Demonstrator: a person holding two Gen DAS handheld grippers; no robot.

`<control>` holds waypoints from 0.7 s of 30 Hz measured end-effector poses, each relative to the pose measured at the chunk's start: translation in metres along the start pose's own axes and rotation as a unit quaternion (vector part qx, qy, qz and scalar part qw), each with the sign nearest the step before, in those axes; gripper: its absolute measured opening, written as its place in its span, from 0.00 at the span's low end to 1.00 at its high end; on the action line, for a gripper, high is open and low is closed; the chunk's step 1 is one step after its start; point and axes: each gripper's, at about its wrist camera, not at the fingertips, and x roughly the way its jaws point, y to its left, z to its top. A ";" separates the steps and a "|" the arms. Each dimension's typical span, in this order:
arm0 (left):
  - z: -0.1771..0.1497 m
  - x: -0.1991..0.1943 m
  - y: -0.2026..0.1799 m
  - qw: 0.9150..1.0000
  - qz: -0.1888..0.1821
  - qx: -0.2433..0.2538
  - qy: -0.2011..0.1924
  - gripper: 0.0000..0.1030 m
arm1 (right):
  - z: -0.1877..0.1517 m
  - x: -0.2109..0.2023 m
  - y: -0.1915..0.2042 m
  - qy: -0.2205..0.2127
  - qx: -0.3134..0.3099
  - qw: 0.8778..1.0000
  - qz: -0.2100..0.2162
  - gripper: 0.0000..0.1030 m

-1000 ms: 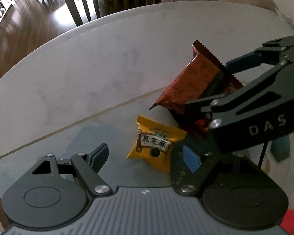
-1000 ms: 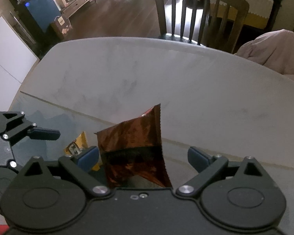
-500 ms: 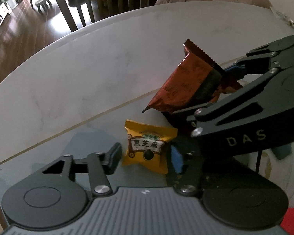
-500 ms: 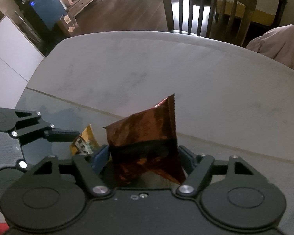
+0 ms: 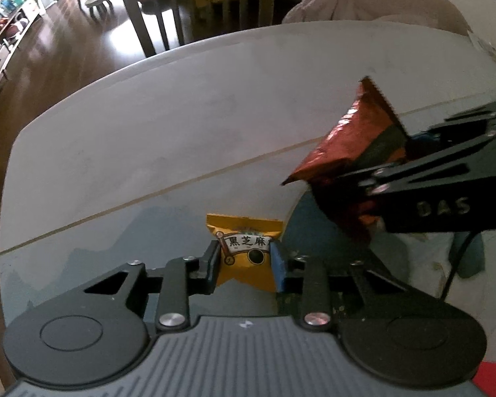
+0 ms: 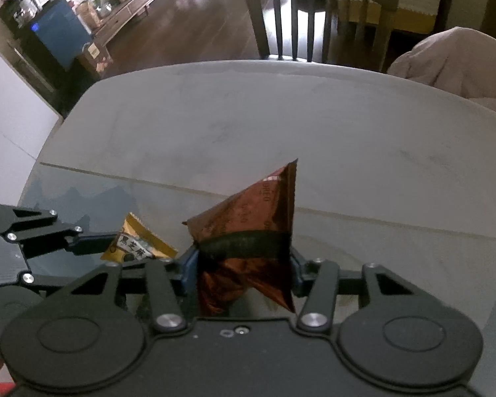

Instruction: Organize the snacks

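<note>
Snack packets sit in both grippers: the left gripper (image 5: 244,261) is closing on a small yellow foil pouch (image 5: 244,251), label upright; the right gripper (image 6: 244,264) is closing on a reddish-brown foil packet (image 6: 248,231), long axis pointing up and away. Beyond, the pale marble round table (image 6: 281,115) lies bare to its far edge.

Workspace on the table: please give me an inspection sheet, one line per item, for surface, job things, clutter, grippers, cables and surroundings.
Surface: pale marbled table with a thin seam line across it; a bluish mat covers the near part.
Job's things: yellow snack packet; red-brown snack packet.
Clutter: nothing seen.
Grippers: left gripper jaws closing, pads against the yellow snack packet; right gripper jaws closing, pads against the red-brown snack packet.
Cables: one thin black cable under the right gripper, in the left wrist view.
Surroundings: wooden chair, dark wood floor, pinkish cloth heap at the far edge.
</note>
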 end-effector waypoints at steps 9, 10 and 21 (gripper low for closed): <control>0.000 -0.049 0.007 0.999 0.013 -0.032 -0.032 0.30 | -0.011 -0.053 -0.001 -0.033 0.020 0.999 0.010 0.48; 0.000 -0.056 0.007 0.999 0.014 -0.037 -0.036 0.30 | -0.013 -0.059 0.001 -0.037 0.021 0.999 0.011 0.48; -0.022 -0.135 0.008 0.995 0.022 -0.065 -0.069 0.30 | -0.039 -0.133 0.016 -0.076 0.019 0.997 0.023 0.49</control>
